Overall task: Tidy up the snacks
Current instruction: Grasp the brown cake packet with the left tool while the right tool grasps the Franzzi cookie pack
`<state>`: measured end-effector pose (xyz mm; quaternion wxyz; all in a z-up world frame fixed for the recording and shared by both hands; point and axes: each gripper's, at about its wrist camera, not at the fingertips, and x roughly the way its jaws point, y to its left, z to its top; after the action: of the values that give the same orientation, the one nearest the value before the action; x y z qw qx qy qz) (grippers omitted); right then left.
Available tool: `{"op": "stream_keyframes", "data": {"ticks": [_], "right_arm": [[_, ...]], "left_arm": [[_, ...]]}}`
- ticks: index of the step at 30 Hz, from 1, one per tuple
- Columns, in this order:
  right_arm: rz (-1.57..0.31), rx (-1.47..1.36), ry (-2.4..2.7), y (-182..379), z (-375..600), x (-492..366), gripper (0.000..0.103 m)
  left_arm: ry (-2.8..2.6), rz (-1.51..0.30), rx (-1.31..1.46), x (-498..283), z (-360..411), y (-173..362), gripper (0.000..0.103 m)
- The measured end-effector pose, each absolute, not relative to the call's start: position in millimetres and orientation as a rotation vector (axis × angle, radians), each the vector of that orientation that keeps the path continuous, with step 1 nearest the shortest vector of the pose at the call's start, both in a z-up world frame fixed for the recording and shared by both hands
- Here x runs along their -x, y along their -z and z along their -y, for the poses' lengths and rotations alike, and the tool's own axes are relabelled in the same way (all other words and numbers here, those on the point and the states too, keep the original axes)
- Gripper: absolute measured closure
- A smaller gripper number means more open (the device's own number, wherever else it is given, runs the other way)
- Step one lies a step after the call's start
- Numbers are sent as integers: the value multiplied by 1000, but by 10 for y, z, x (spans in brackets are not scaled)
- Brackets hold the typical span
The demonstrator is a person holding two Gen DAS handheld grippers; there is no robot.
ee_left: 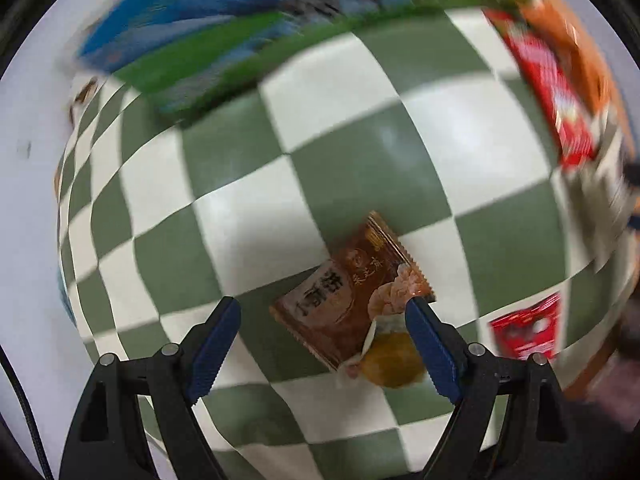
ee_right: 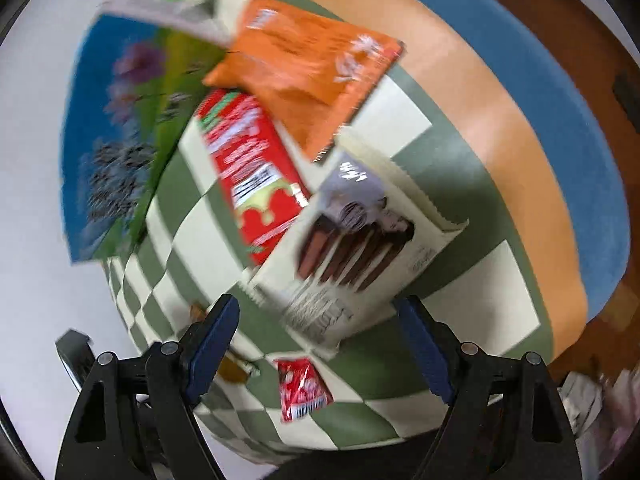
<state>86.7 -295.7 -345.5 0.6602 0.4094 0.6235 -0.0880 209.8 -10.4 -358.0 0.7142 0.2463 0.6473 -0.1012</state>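
Below the left gripper [ee_left: 322,306] the green and white checkered cloth [ee_left: 248,224] is lying flat, and the gripper's two blue fingers are standing wide apart with nothing held between them. A brown snack packet [ee_left: 348,300] is lying on the cloth just ahead of the fingers, closer to the right finger, and its corner is touching that finger's tip. A small round yellow snack [ee_left: 392,360] is peeking out from under the packet, right beside the same finger. Far ahead and to the left, a big blue and green bag [ee_left: 188,36] is looking blurry at the edge of the cloth. Off to the right, a small red packet [ee_left: 528,326] is lying by itself on the cloth. Under the right gripper [ee_right: 318,306] the same cloth [ee_right: 452,152] is showing, and this gripper's fingers are also spread wide and holding nothing. The blue and green bag [ee_right: 108,132] is sitting ahead to the left. A long red box [ee_right: 250,172] is lying ahead between the fingers, with an orange bag [ee_right: 308,72] resting partly over its far end. A white pack with chocolate sticks [ee_right: 352,248] is lying just ahead of the fingers, partly over the red box. The small red packet [ee_right: 302,388] is lying between the fingers, close to the gripper.
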Motion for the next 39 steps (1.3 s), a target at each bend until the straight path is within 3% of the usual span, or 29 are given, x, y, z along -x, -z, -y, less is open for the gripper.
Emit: {"op": "stream_keyframes", "data": {"ticks": [4, 5, 7, 15, 18, 22, 30, 39], "right_arm": [[-1373, -887, 250, 3543, 2934, -970, 18], [-1363, -858, 260, 3528, 2927, -1003, 19], [-1357, -718, 276, 3505, 2843, -1101, 34], [-1400, -154, 97, 3333, 2115, -1257, 37], [-1420, -91, 63, 3357, 1967, -1270, 36], [-1451, -189, 69, 3414, 2021, -1303, 35], [-1465, -187, 48, 3362, 2078, -1335, 35], [-1430, -91, 13, 3231, 1823, -1263, 40]], "left_arm": [[242, -1432, -602, -2158, 227, 3765, 22], [236, -1434, -573, -2202, 213, 3764, 35], [202, -1453, -512, -2288, 146, 3750, 52], [5, -1582, -16, -2645, -684, 3808, 52], [7, -1608, 113, -2637, -863, 3810, 52], [61, -1611, 108, -2612, -822, 3685, 47], [199, -1577, -362, -2244, -165, 3808, 36], [59, -1609, -11, -2364, -645, 3801, 39]]}}
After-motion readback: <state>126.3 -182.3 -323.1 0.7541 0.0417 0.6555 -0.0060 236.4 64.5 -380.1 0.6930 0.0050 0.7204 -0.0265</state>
